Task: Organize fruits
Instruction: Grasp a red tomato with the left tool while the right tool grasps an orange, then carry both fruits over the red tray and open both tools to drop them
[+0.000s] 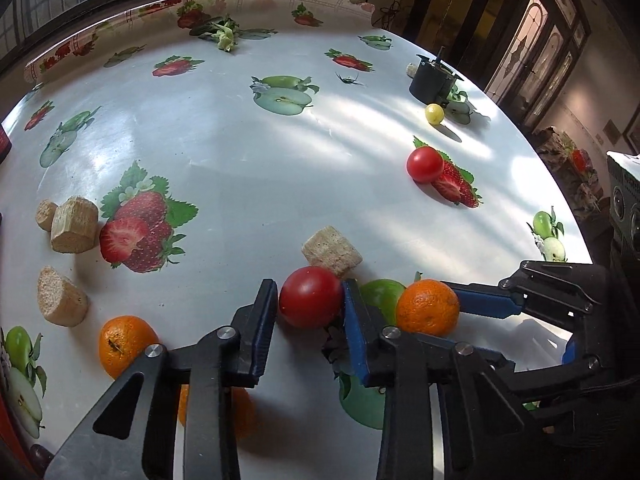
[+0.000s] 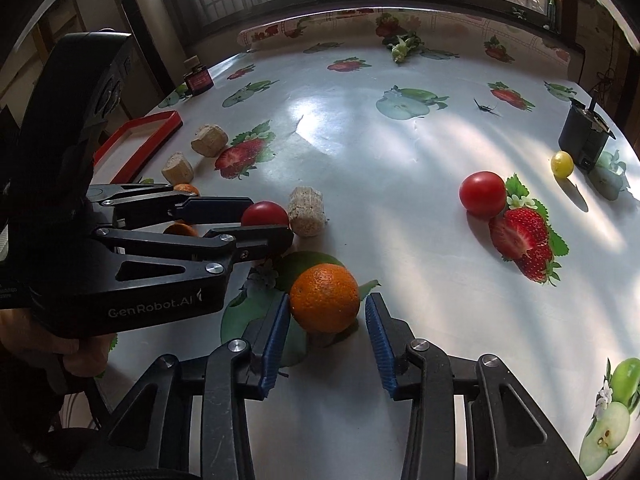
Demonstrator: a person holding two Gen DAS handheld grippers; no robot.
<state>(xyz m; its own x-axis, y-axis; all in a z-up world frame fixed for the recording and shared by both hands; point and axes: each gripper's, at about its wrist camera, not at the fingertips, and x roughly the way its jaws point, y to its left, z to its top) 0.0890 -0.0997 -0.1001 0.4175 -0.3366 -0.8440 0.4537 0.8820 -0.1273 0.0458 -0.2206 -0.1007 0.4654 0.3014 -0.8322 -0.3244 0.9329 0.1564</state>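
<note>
Table [image 1: 240, 152]: we see a shiny white cloth with printed strawberries and apples.
Left gripper [image 1: 310, 312]: our black tongs are squeezed on the near tomato, one pad on each side.
Right gripper [image 2: 328, 334]: our blue pads sit around the orange. The left pad touches it; the right pad is a little apart.
Orange [image 2: 325, 298]: round, bumpy, bright, resting on the table near us.
Near tomato [image 1: 311, 297]: red, smooth, shiny, just beside a tan block [image 1: 332, 251].
Far tomato [image 2: 482, 193]: red, alone, well apart.
</note>
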